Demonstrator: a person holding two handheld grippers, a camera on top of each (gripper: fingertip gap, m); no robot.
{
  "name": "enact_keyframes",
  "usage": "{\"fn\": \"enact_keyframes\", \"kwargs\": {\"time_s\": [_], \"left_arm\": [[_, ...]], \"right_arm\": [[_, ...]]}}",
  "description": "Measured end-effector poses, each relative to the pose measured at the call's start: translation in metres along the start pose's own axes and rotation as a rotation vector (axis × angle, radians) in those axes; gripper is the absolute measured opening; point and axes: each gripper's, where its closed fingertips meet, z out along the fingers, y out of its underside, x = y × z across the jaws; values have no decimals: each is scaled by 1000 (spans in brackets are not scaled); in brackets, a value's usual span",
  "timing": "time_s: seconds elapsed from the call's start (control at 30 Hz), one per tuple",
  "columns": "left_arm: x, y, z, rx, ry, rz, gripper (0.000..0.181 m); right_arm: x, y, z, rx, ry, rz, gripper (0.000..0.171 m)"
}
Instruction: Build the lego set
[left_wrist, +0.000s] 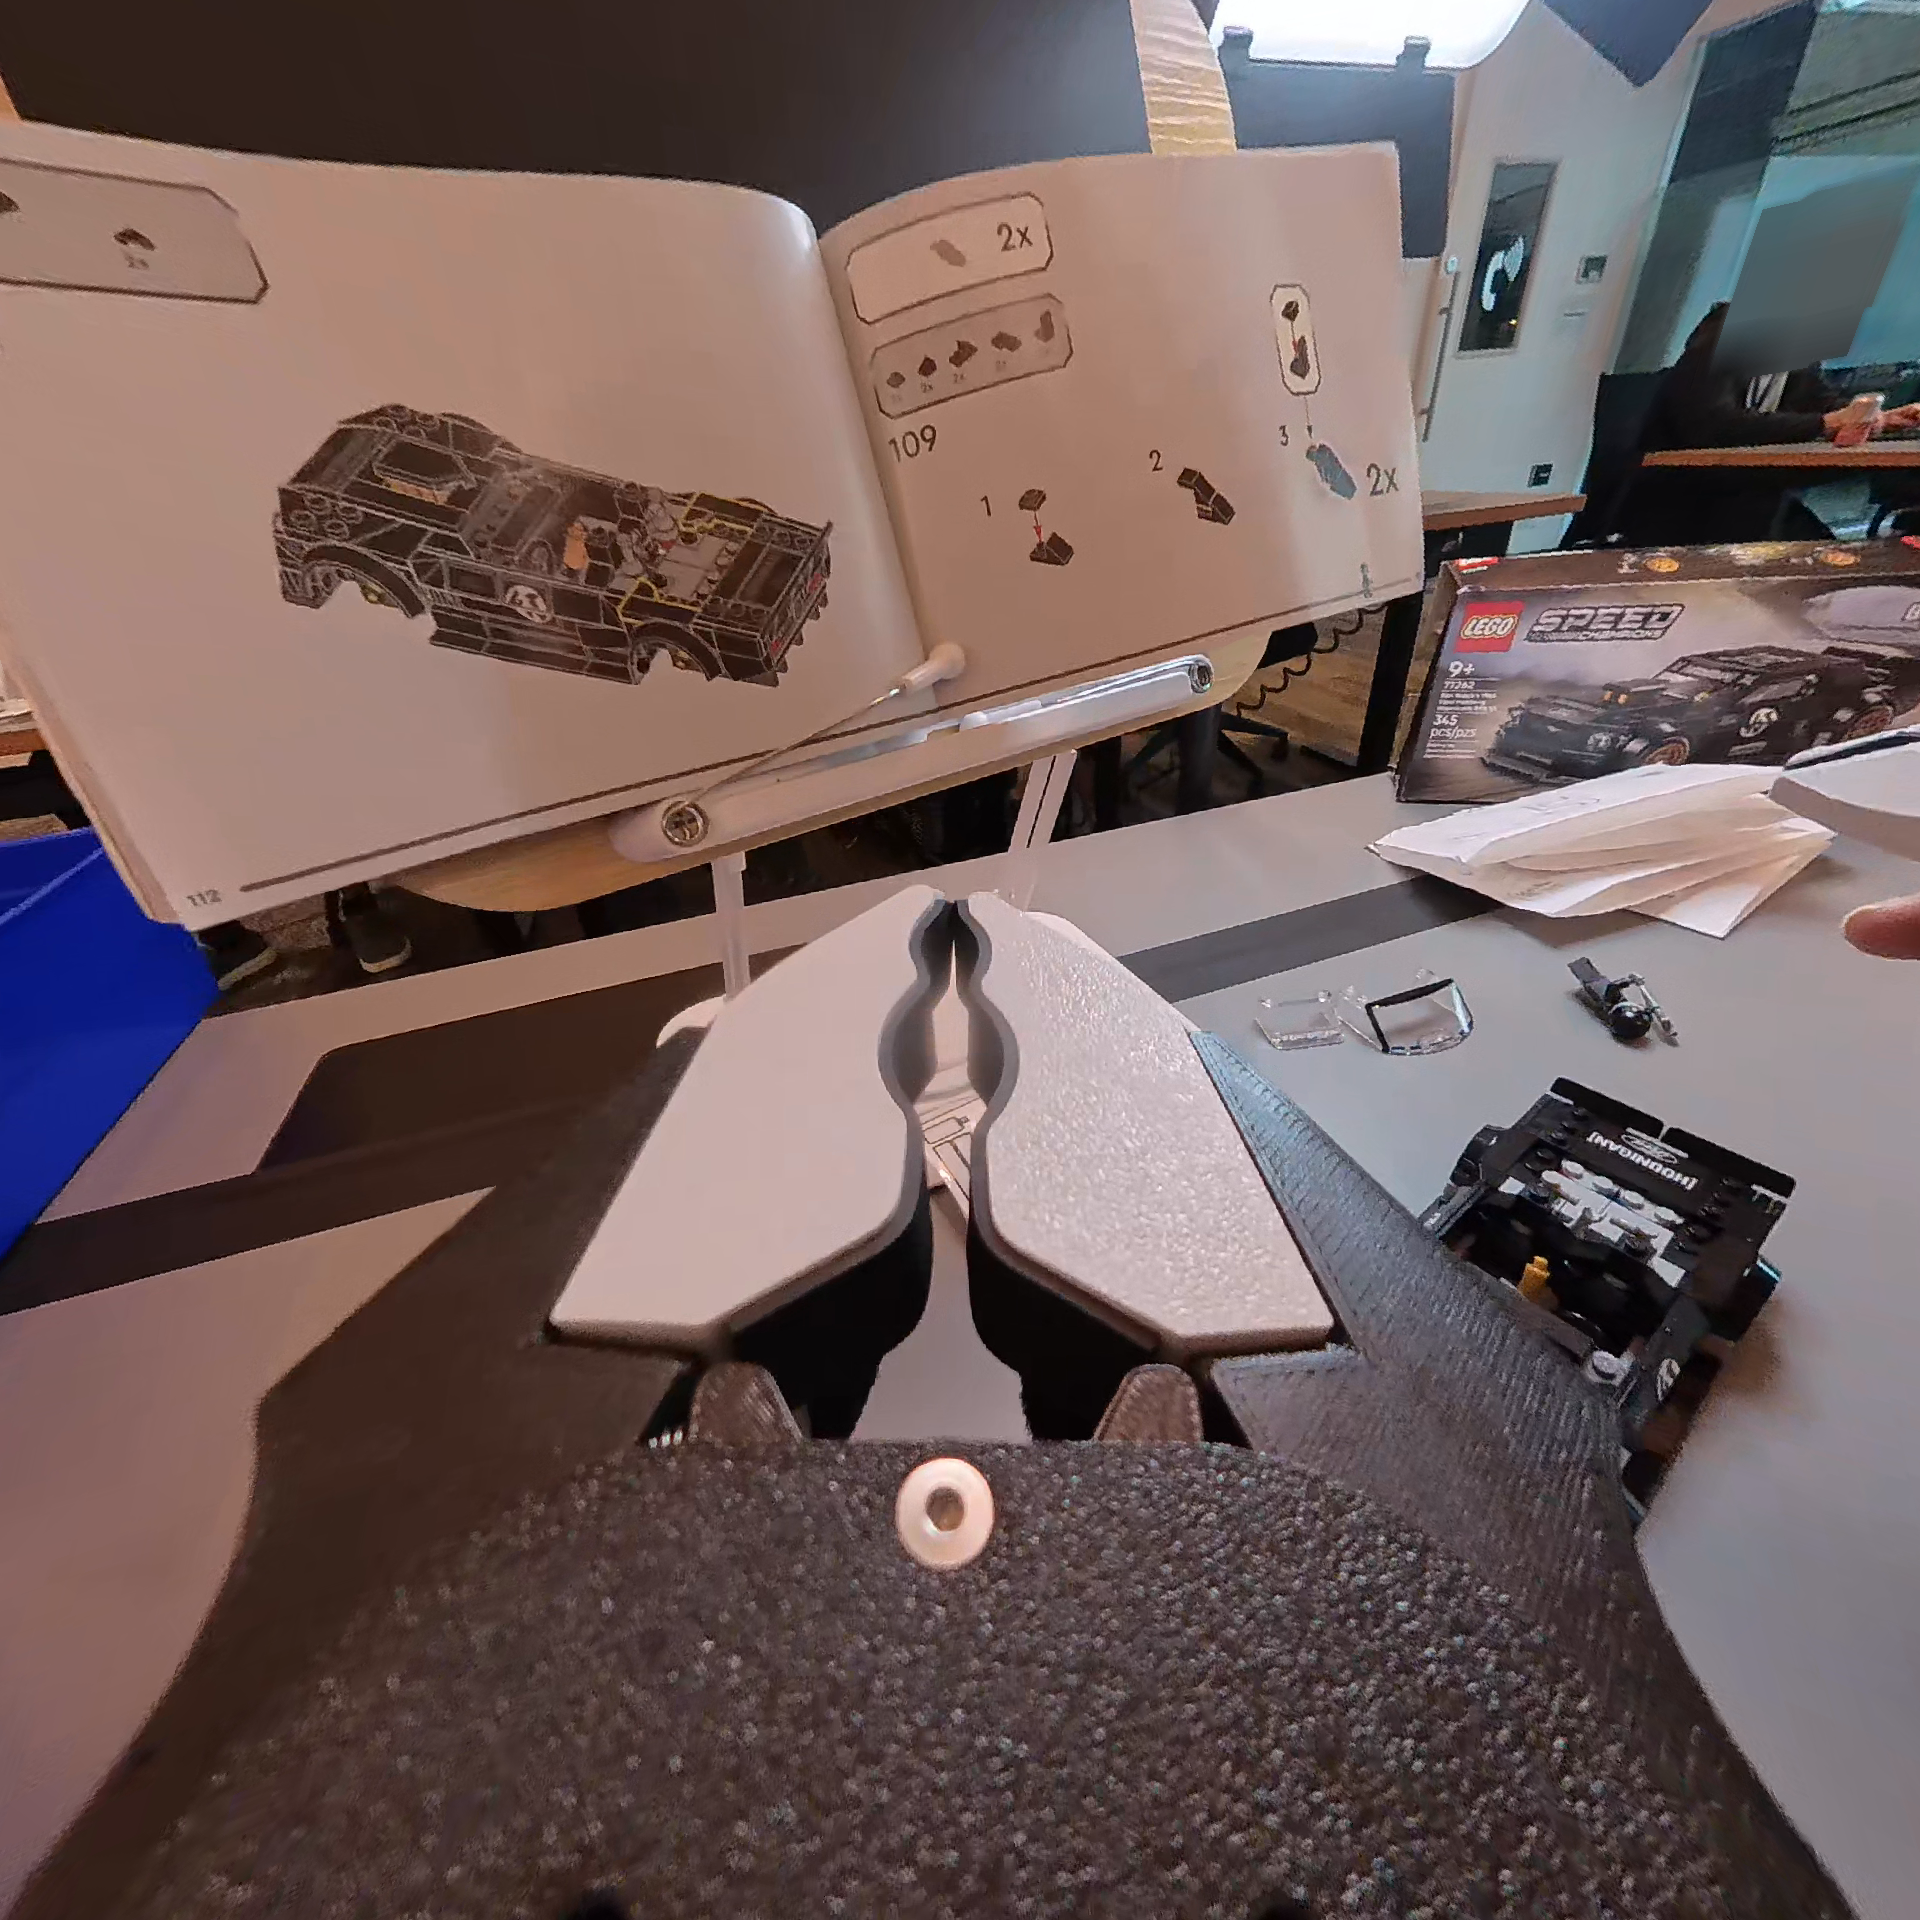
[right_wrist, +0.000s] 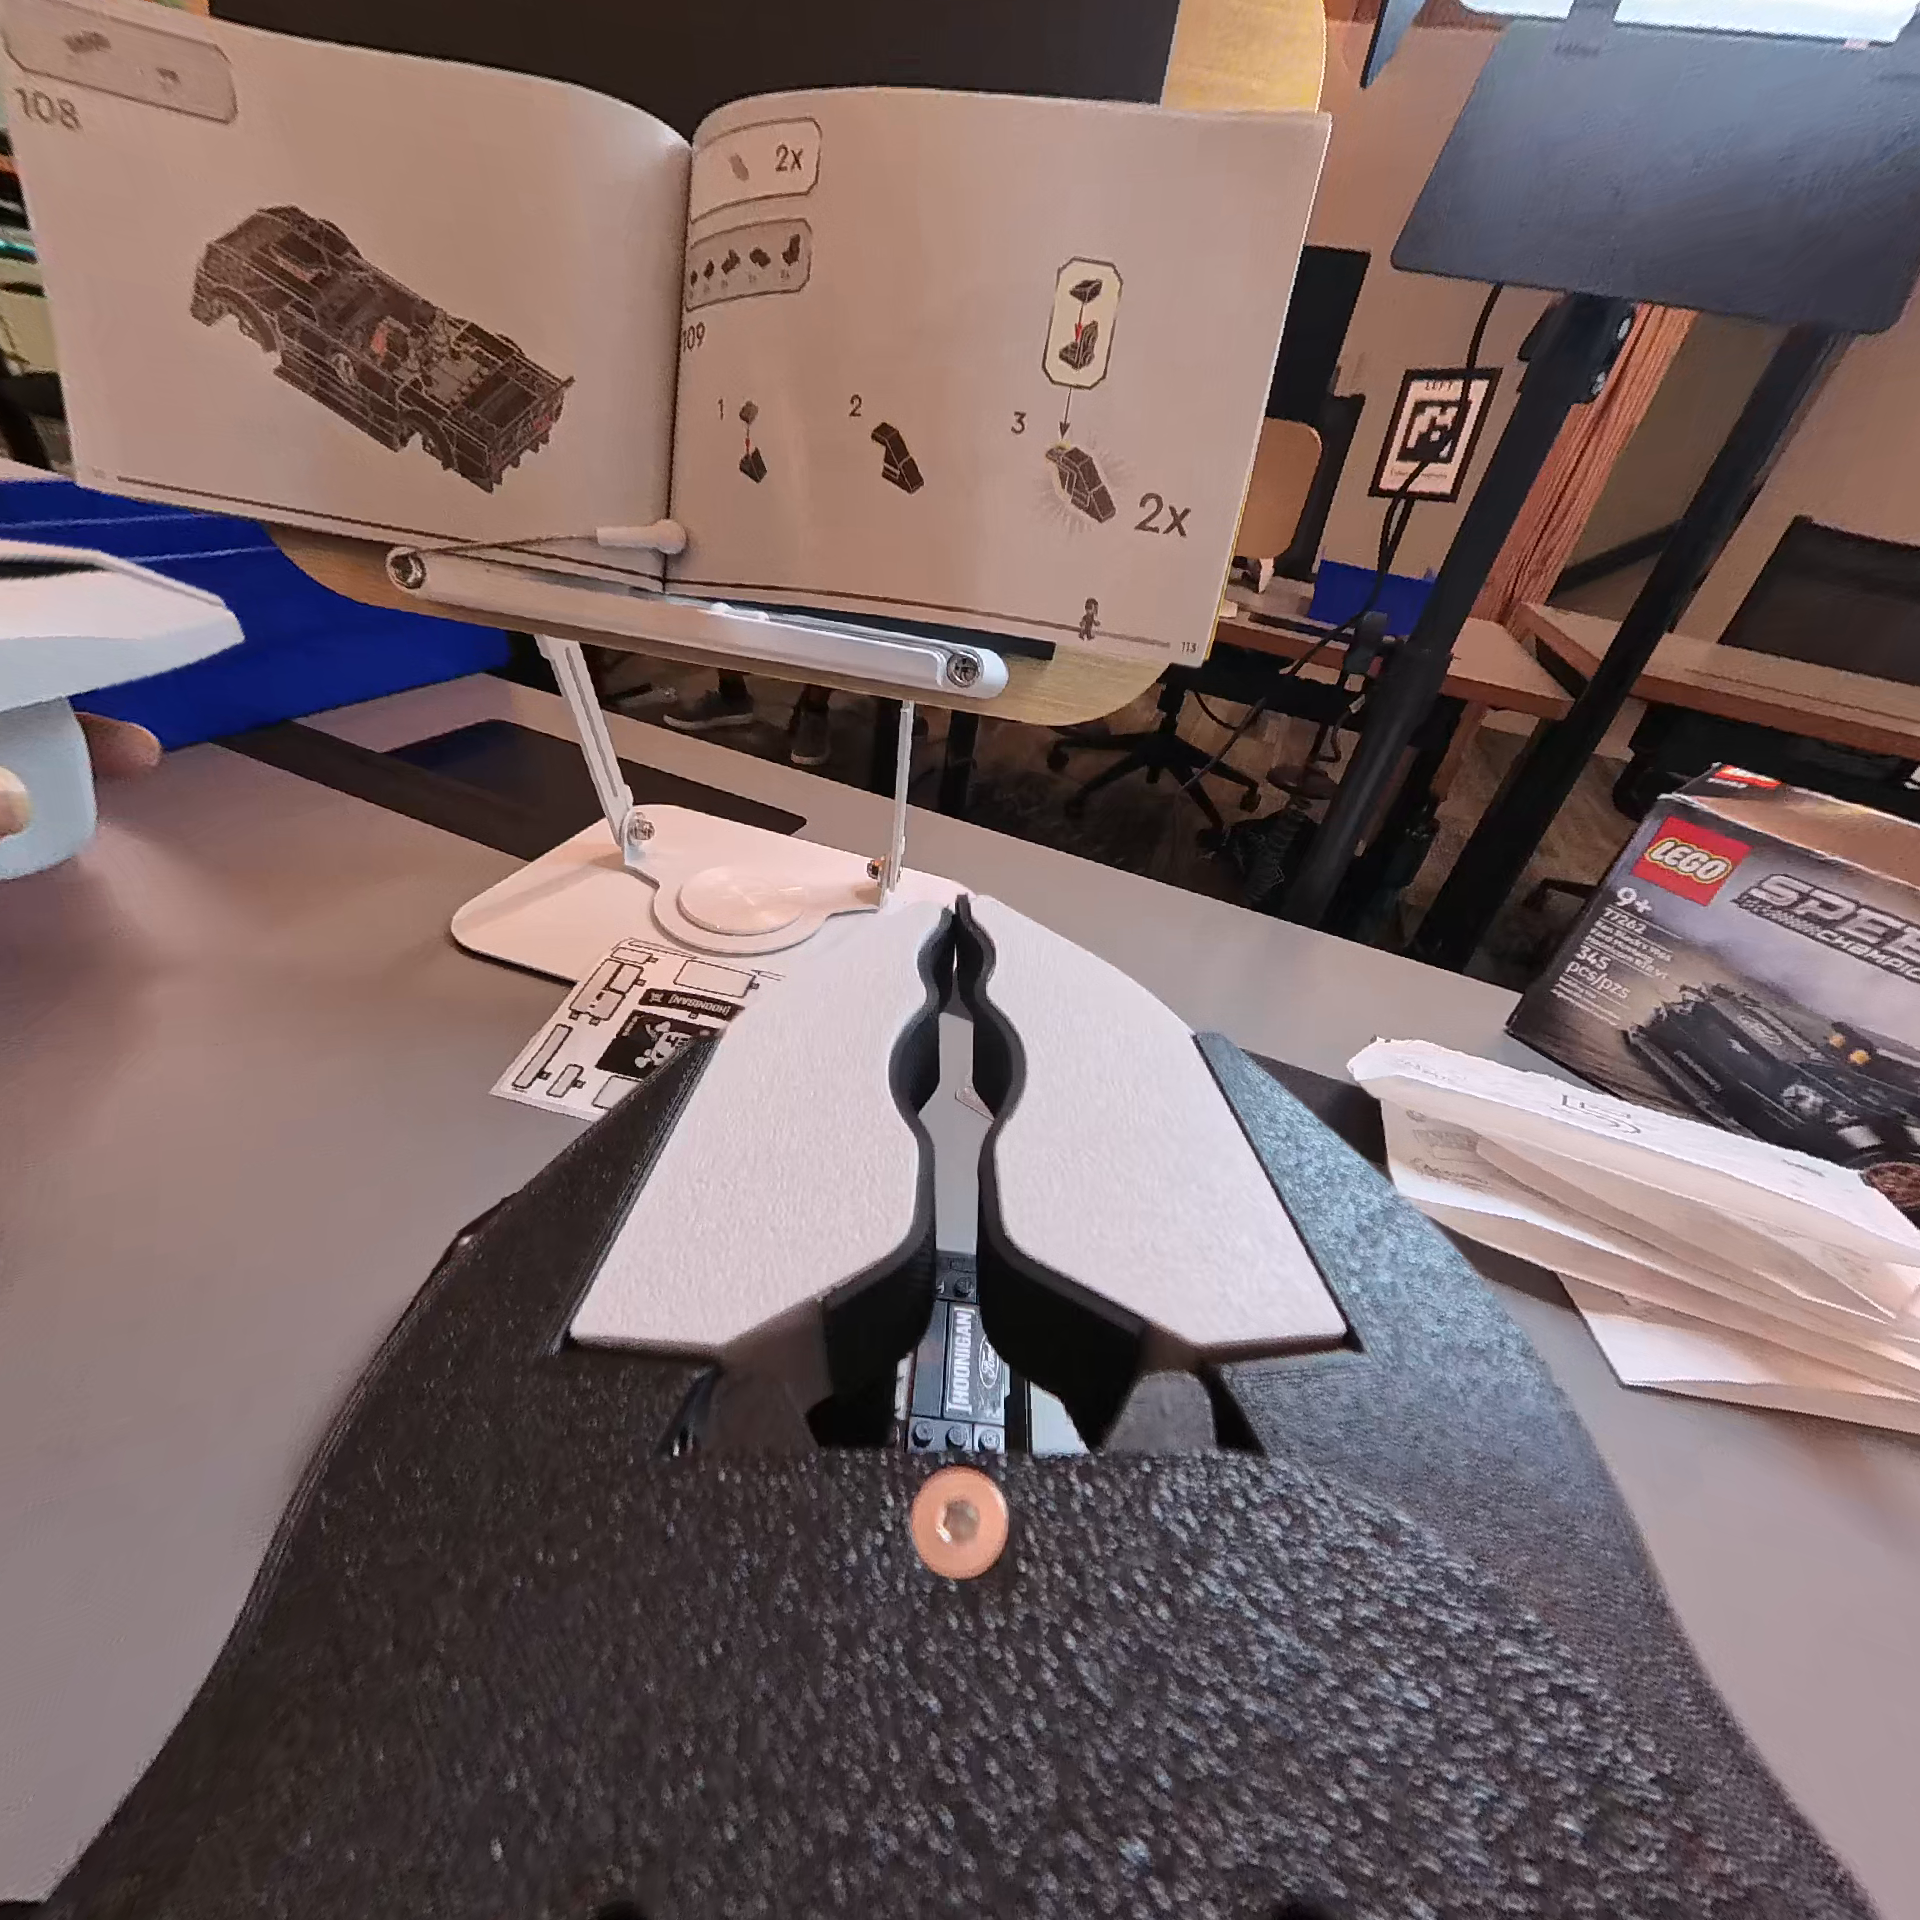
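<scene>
Left wrist view: left gripper (left_wrist: 951, 920) held level above the grey table (left_wrist: 1766, 1558), aimed at the book stand (left_wrist: 914, 727); its two white fingers (left_wrist: 769, 1132) meet at the tips, nothing between them; closed and empty. The partly built black lego car (left_wrist: 1600, 1236) sits on the table to the right of the gripper, its near end cut off behind the gripper body. Beyond the car lie two clear windscreen pieces (left_wrist: 1361, 1013) and a small black part (left_wrist: 1626, 1003), too small to identify. The open instruction booklet (left_wrist: 623, 468) rests tilted on the stand; the lego box (left_wrist: 1662, 665) and a stack of paper bags (left_wrist: 1600, 847) lie far right. A fingertip and a white edge of the other gripper enter at the right margin; blue bin (left_wrist: 73, 1029) at left.

Right wrist view: right gripper (right_wrist: 956, 920) also level, pointing at the stand base (right_wrist: 582, 904); fingertips together, closed on nothing. The car (right_wrist: 961, 1382) lies directly beneath it, visible only as a sliver through the gap behind the fingers; the rest is hidden. A sticker sheet (right_wrist: 623, 1023) lies by the stand base, partly covered by the gripper. Booklet (right_wrist: 935, 364) above; paper bags (right_wrist: 1642, 1205) and box (right_wrist: 1745, 966) to the right, box cropped.
</scene>
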Motion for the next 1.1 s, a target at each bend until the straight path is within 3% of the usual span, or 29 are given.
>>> {"fn": "enact_keyframes", "kwargs": {"time_s": [0.53, 0.9, 1.1], "left_arm": [[-13, 10, 4, 0, -22, 6, 1], [-11, 18, 5, -20, -12, 40, 1], [-15, 19, 5, -26, -23, 49, 0]], "right_arm": [[-18, 8, 16, -21, -51, -15, 0], [-64, -78, 98, 125, -74, -45, 0], [-73, -104, 135, 140, -50, -56, 0]]}}
